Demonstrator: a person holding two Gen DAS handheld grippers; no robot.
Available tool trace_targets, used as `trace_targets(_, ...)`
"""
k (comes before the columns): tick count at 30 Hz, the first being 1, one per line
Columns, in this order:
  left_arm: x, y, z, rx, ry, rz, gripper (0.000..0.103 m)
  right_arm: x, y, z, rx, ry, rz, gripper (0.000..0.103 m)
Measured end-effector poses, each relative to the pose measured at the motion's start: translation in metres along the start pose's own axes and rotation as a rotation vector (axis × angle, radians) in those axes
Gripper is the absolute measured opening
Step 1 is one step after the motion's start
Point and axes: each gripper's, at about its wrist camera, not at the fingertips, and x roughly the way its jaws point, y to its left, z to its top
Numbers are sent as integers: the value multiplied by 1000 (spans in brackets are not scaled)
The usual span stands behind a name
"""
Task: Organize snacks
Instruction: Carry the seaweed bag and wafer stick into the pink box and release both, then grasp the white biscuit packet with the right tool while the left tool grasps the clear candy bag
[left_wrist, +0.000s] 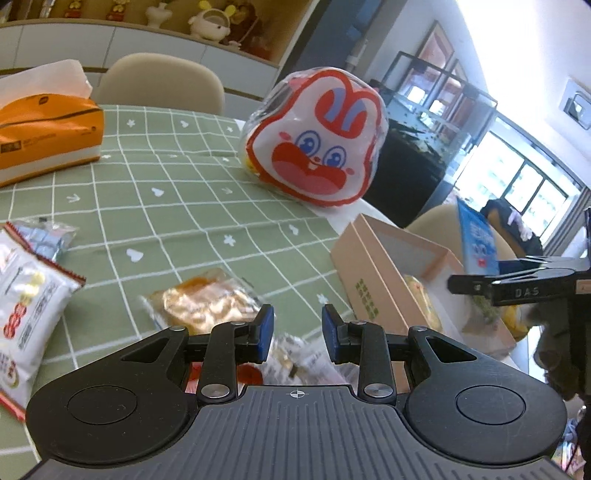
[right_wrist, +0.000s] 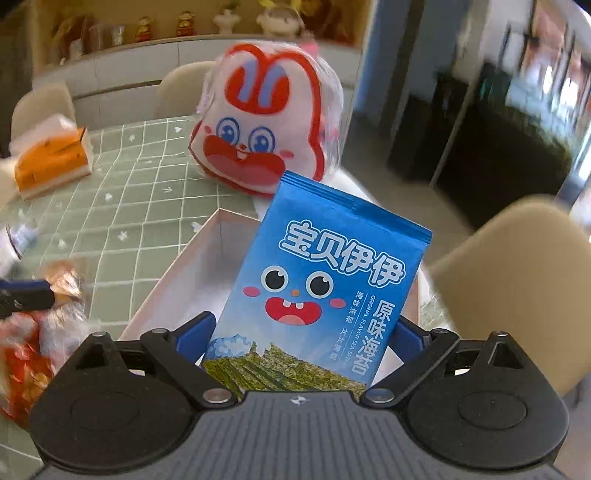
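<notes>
My right gripper (right_wrist: 301, 338) is shut on a blue seaweed packet (right_wrist: 332, 266) with a cartoon face. It holds the packet upright over an open pink box (right_wrist: 184, 254). The left wrist view shows that box (left_wrist: 369, 280) at the right, with yellowish packets inside, and the right gripper (left_wrist: 517, 288) with the blue packet (left_wrist: 476, 240) above it. My left gripper (left_wrist: 298, 334) is open, nothing between its blue pads, low over loose wrapped snacks. A clear-wrapped pastry (left_wrist: 207, 302) lies just ahead of its left pad. A white and red snack bag (left_wrist: 26, 314) lies at the far left.
A big rabbit-face bag (left_wrist: 317, 140) stands at the far edge of the green checked tablecloth (left_wrist: 166, 206), behind the box. An orange tissue pack (left_wrist: 44, 125) sits at the back left. Beige chairs (right_wrist: 517, 280) stand around the table. Red and clear wrappers (right_wrist: 29, 354) lie left of the box.
</notes>
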Motion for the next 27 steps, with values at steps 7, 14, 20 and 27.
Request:
trace_targets(7,-20,-7,-15,35,3,-13,32,-1,-12,-11,210,32,76,97)
trace_targets(14,-26,2,-30,24,31,-3,32,12,21,-16,-57,176,-136,96)
trace_targets(20,-34,10,-31,-3,20,-24,32,-4,-44,0,465,155,172,96)
trace_targets(27,-53,21,-11,8,-55,10,33,-35,-18,2,333,-68,-56,96)
